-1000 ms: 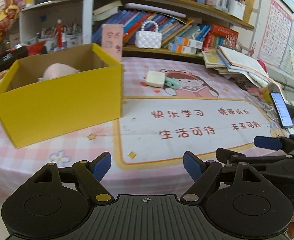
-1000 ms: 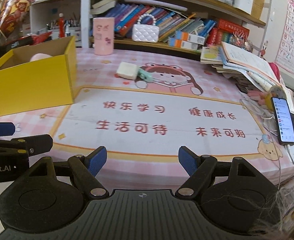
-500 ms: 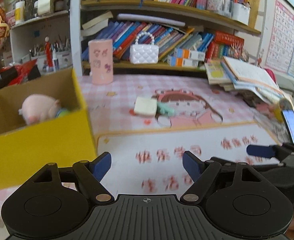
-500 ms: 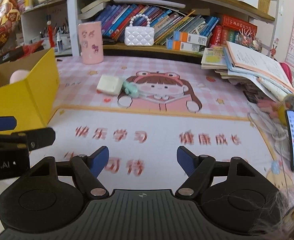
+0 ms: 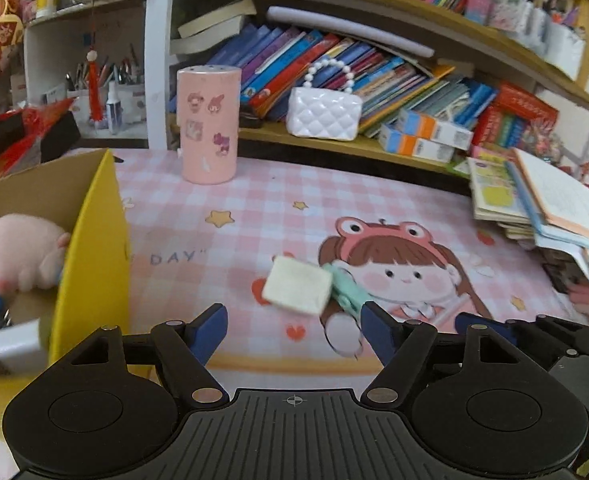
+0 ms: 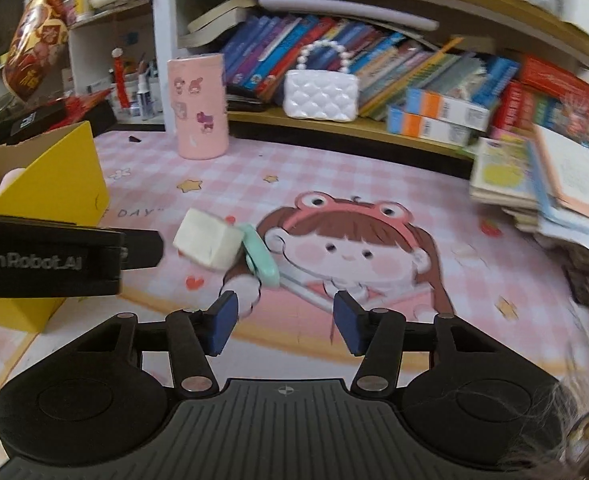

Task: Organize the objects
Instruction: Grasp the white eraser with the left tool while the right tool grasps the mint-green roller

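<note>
- My left gripper (image 5: 294, 326) looks like matt black plastic, its body ribbed, with smooth blue pads (image 5: 208, 330).
- The cream block (image 5: 297, 290) looks soft and fuzzy, like felt or sponge.
- The yellow box (image 5: 94, 264) is matt cardboard, raw brown inside.
- The plush toy (image 5: 22, 252) is fluffy pink cloth.
- The white purse (image 5: 323, 113) is glossy and quilted.
- The table mat (image 5: 254, 208) looks smooth and printed.
</note>
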### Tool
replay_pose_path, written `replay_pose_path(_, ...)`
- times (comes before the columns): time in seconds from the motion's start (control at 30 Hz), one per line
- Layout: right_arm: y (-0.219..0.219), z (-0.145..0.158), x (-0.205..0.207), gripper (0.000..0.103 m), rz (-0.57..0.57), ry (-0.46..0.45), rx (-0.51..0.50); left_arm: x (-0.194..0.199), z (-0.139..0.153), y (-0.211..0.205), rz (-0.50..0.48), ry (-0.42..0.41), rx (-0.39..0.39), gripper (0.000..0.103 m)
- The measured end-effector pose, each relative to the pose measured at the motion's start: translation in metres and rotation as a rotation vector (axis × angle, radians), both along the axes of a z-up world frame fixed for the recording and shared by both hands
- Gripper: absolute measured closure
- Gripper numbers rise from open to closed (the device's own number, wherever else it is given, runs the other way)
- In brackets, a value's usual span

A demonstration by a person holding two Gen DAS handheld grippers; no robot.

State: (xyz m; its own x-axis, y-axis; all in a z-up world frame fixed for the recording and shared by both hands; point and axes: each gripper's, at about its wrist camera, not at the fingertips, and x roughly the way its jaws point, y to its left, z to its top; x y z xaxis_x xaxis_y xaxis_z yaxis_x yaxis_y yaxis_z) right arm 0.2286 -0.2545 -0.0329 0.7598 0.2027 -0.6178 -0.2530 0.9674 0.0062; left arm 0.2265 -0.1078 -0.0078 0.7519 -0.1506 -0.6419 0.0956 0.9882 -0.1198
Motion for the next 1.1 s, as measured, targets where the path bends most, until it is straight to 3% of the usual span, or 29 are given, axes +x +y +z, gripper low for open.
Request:
replay_pose_path(0.37, 0.016, -0.036, 0.072, 0.066, 0.135, 0.064, -0.001, 0.043, -0.012, -0.003, 0.048, 0.049, 0.039, 0.029)
replay_pose_path(0.43, 0.017, -0.042, 0.078, 0.077, 0.167, 0.068, 0.002, 0.047, -0.013, -0.004, 0.049, 0.058, 0.039, 0.029)
replay_pose_path(0.47, 0.015, -0.042, 0.078, 0.085, 0.177, 0.056, 0.005, 0.049, -0.014, -0.005, 0.048, 0.062, 0.040, 0.029)
replay_pose_path(0.73, -0.024, -0.033, 0.065, 0.086, 0.035, 0.059, 0.013, 0.070, -0.030, -0.020, 0.022, 0.088, 0.042, 0.029)
replay_pose_path(1.0, -0.036, -0.018, 0.040, 0.086, 0.004, 0.062, 0.061, 0.093, -0.058, -0.045, 0.002, 0.117, 0.122, 0.029)
replay_pose_path(1.07, -0.034, -0.015, 0.035, 0.086, 0.009, 0.062, 0.065, 0.097, -0.063, -0.045, 0.015, 0.120, 0.118, 0.046)
replay_pose_path(1.1, -0.033, -0.014, 0.033, 0.086, 0.011, 0.062, 0.065, 0.097, -0.063, -0.046, 0.018, 0.110, 0.116, 0.047)
